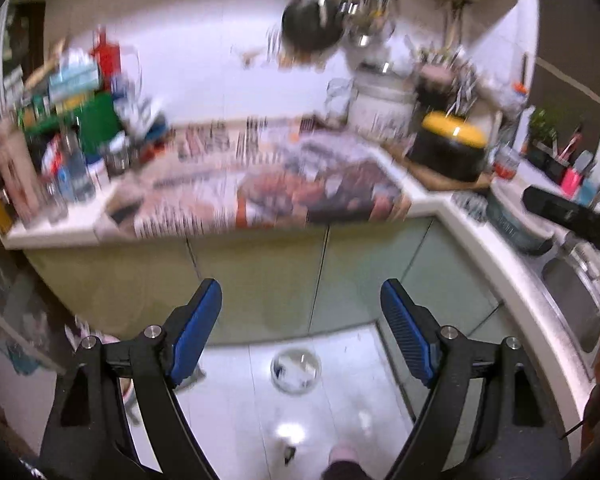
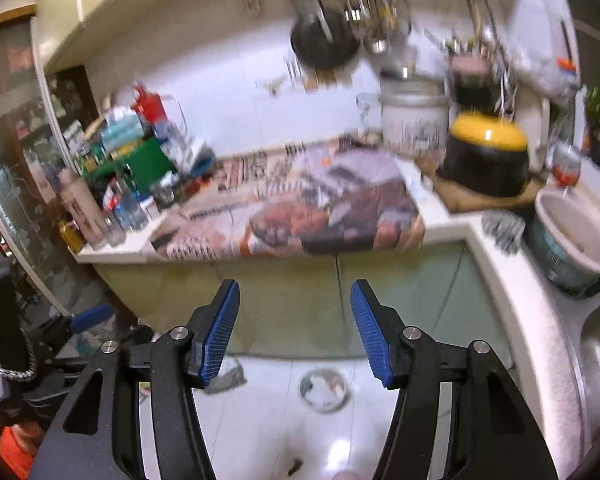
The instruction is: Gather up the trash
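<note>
Both views are blurred by motion. My left gripper [image 1: 302, 322] is open and empty, held above the white tiled floor before the kitchen cabinets. My right gripper [image 2: 296, 322] is open and empty too, at about the same height. A crumpled grey-green scrap [image 2: 228, 378] lies on the floor just beyond the right gripper's left finger. A small dark bit [image 1: 289, 453] lies on the floor near the bottom; it also shows in the right wrist view [image 2: 295, 465]. Newspaper [image 1: 268, 184] covers the worktop ahead.
A round floor drain [image 1: 296, 370] sits between the left gripper's fingers. Bottles and boxes [image 1: 68, 128] crowd the counter's left end. A black pot with a yellow lid [image 1: 450, 146], a white bucket [image 1: 384, 106], a ceramic bowl [image 2: 572, 240] and a steel sink [image 1: 576, 304] stand to the right.
</note>
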A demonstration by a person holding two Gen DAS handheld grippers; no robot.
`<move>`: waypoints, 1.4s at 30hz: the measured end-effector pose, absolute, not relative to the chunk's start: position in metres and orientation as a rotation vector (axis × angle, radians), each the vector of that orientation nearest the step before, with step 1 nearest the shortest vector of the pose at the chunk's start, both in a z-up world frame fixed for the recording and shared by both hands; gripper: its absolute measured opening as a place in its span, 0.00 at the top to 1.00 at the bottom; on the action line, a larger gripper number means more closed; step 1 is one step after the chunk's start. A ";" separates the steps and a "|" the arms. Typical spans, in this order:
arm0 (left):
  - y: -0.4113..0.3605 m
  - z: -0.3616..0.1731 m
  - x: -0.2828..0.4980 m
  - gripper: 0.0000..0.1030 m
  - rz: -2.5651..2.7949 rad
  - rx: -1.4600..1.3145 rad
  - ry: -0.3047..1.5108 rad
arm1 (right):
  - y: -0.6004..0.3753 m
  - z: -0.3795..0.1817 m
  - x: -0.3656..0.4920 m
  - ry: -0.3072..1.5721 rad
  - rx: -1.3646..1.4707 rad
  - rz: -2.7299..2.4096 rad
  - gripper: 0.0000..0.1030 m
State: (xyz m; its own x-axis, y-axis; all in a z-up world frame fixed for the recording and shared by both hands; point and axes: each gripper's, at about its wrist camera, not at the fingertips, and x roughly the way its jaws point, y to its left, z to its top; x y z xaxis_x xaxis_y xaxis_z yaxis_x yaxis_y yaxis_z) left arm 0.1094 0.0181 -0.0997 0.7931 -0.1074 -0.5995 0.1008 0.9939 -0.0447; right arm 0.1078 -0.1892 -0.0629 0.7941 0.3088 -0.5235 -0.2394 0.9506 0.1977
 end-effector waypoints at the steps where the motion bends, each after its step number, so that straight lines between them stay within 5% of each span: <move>1: 0.019 -0.087 0.102 0.20 -0.117 -0.014 0.613 | -0.187 -0.054 0.101 0.556 0.106 0.284 0.47; 13: 0.040 0.001 0.026 0.02 -0.110 -0.055 0.366 | -0.166 0.011 0.033 0.320 0.076 0.248 0.01; 42: 0.031 0.013 -0.037 0.01 -0.098 -0.044 0.330 | -0.160 0.005 -0.007 0.363 0.075 0.304 0.00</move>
